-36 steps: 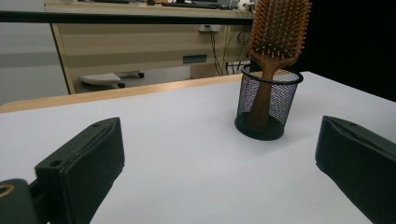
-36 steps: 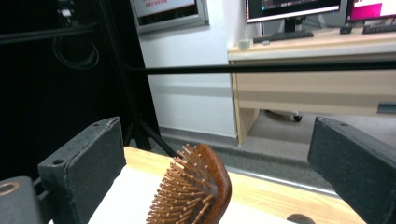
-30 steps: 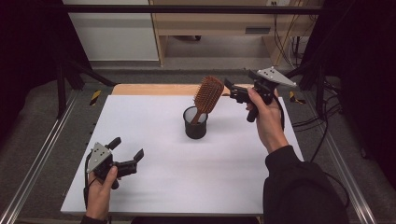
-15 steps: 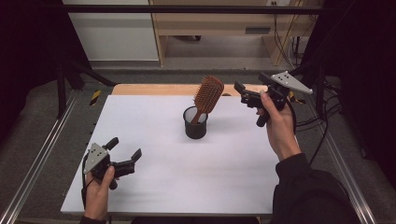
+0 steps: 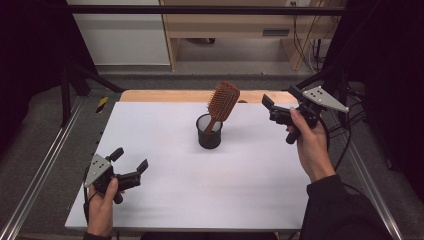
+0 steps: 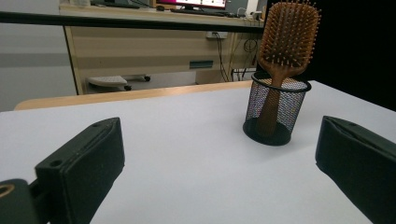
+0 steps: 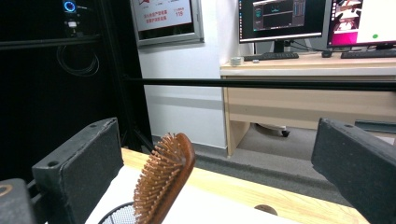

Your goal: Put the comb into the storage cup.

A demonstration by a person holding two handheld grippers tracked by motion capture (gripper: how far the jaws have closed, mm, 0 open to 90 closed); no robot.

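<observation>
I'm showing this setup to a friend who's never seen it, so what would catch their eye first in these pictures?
Most likely the wooden hairbrush, standing handle-down and leaning in a black mesh cup near the middle of the white table. Next, the two hand-held grippers: the right gripper is raised at the table's right side with its jaws apart, pointing toward the brush. The left gripper sits low at the near left corner, also open.

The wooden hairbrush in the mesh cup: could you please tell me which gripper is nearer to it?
The right gripper is nearer, raised beside the hairbrush at its head height. The left gripper sits low by the table's near left corner, well away.
</observation>
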